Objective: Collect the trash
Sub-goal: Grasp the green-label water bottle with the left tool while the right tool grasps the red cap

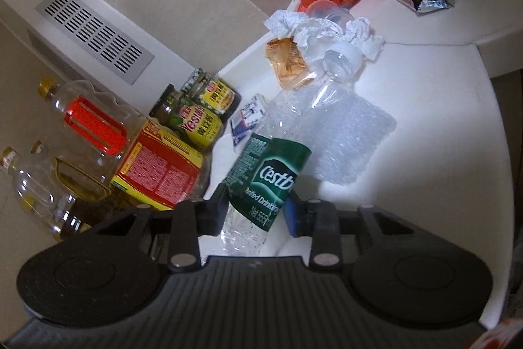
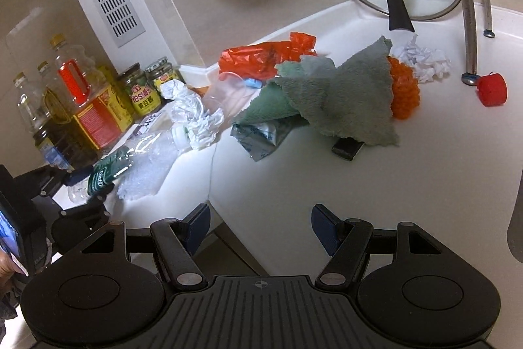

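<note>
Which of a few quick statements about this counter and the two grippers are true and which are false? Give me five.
1. The left gripper is closed on the water bottle. True.
2. The right gripper holds the green cloth. False: its jaws stand open with nothing between them, and the cloth lies on the counter ahead of it.
3. The bottle's white cap is on. True.
4. The red cap sits on the cloth. False: it lies apart on the counter, beside the foot of a metal rod.
5. The two jars have blue labels. False: their labels are yellow.
</note>
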Demonstrator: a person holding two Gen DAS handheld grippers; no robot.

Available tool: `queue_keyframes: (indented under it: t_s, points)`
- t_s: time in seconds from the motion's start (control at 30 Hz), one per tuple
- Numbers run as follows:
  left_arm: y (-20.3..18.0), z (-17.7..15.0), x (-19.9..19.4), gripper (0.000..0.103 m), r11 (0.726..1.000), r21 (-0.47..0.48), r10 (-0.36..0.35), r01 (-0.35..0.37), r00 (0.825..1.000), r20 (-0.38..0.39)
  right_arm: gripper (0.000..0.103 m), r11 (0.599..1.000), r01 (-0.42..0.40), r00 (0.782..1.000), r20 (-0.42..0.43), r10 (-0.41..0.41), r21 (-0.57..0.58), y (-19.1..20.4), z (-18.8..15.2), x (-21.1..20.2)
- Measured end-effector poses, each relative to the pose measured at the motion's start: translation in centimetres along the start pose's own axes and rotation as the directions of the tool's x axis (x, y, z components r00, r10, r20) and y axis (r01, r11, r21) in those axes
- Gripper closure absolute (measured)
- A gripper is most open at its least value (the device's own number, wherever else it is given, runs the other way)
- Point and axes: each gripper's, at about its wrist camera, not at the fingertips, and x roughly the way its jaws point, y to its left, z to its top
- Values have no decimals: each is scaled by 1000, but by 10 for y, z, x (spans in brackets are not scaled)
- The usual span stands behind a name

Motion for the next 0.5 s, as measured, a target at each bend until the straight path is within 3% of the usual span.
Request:
queue_keyframes:
  t_s: [0.27, 0.5]
  points:
    - [17, -2, -14, 78, 1000, -21, 8, -6, 998, 65, 34, 1000, 15, 1000, 13, -14, -3, 0, 4, -1]
    - [57, -4, -36, 80, 981, -188, -24, 37, 997, 70, 34, 995, 75, 995, 70, -70, -69, -3, 16, -3]
